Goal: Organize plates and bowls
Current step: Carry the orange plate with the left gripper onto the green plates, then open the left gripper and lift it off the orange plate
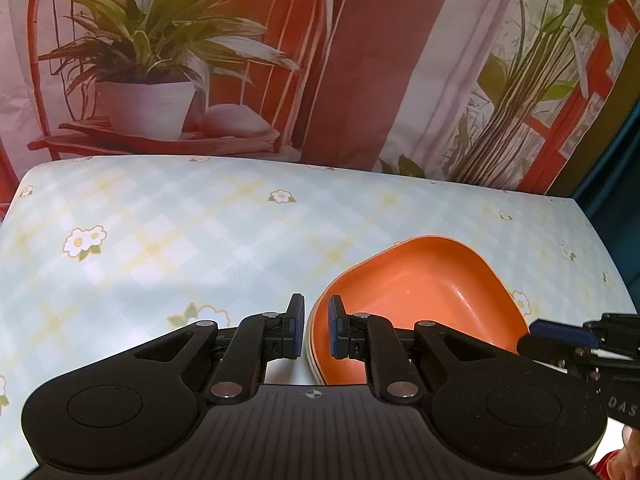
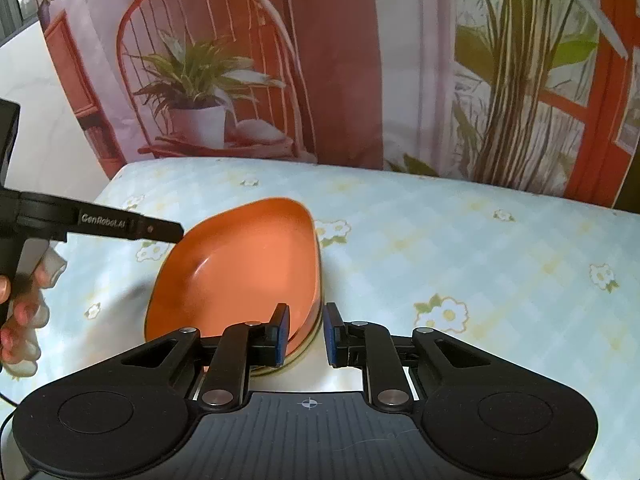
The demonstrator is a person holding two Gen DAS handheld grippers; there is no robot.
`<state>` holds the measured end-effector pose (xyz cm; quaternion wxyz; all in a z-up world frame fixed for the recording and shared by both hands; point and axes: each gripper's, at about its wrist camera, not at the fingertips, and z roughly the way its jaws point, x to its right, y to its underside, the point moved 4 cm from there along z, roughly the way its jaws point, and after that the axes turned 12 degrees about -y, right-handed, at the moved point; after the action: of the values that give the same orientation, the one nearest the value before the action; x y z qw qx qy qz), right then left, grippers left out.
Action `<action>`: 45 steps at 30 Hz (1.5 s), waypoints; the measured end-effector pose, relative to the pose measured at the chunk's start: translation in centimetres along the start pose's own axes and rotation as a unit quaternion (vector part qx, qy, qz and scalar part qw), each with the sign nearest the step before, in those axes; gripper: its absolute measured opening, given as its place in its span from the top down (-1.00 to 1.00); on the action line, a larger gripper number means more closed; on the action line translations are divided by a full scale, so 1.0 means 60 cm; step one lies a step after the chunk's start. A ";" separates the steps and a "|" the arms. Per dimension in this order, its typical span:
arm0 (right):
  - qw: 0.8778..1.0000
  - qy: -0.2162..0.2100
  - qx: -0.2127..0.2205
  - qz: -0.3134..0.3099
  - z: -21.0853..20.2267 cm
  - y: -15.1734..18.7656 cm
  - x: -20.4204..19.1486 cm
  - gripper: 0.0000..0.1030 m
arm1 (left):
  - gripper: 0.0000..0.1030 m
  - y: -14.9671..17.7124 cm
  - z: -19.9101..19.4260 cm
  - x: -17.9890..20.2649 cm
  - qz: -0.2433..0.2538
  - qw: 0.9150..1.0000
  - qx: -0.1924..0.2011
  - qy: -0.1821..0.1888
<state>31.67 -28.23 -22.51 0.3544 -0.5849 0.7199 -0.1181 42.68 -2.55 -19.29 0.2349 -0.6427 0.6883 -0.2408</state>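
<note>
An orange squarish bowl (image 1: 424, 296) sits on the table, apparently stacked on pale dishes whose rims show beneath it (image 1: 314, 364). My left gripper (image 1: 316, 326) straddles the bowl's left rim, one pad inside, one outside, with a narrow gap left. In the right wrist view the same bowl (image 2: 244, 264) lies ahead to the left. My right gripper (image 2: 306, 334) straddles its right rim, jaws partly closed with a gap around the rim. Each gripper shows in the other's view: the right one (image 1: 532, 338) and the left one (image 2: 176, 232).
The table has a pale blue checked cloth with flowers (image 1: 180, 232). A printed backdrop of a potted plant on a red chair (image 1: 148, 92) hangs behind the far edge. A hand (image 2: 20, 320) holds the left gripper.
</note>
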 end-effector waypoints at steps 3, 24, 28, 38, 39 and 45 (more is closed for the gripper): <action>1.000 0.003 0.006 -0.005 0.001 -0.006 0.003 0.87 | 0.74 0.003 -0.001 0.000 -0.001 1.000 -0.001 0.002; 1.000 0.005 -0.013 0.011 0.027 0.008 0.013 0.90 | 0.74 0.010 -0.001 0.003 -0.004 1.000 -0.007 0.000; 1.000 0.000 -0.016 0.017 0.024 0.007 0.011 0.80 | 0.73 0.006 -0.020 0.001 -0.008 1.000 0.004 -0.004; 1.000 -0.013 0.019 0.016 -0.066 0.000 0.012 0.66 | 0.72 0.024 -0.120 0.013 -0.013 0.999 0.032 0.003; 1.000 -0.011 0.023 0.014 -0.079 0.002 0.013 0.65 | 0.72 0.031 -0.130 0.017 -0.012 0.999 0.033 0.005; 0.999 0.013 0.032 0.002 -0.145 0.039 0.021 0.64 | 0.72 0.084 -0.171 0.062 -0.003 0.999 0.023 0.041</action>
<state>24.17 -30.86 -18.09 0.3639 -0.5702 0.7214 -0.1484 32.05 -5.68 -14.58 0.2199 -0.6290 0.6897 -0.2835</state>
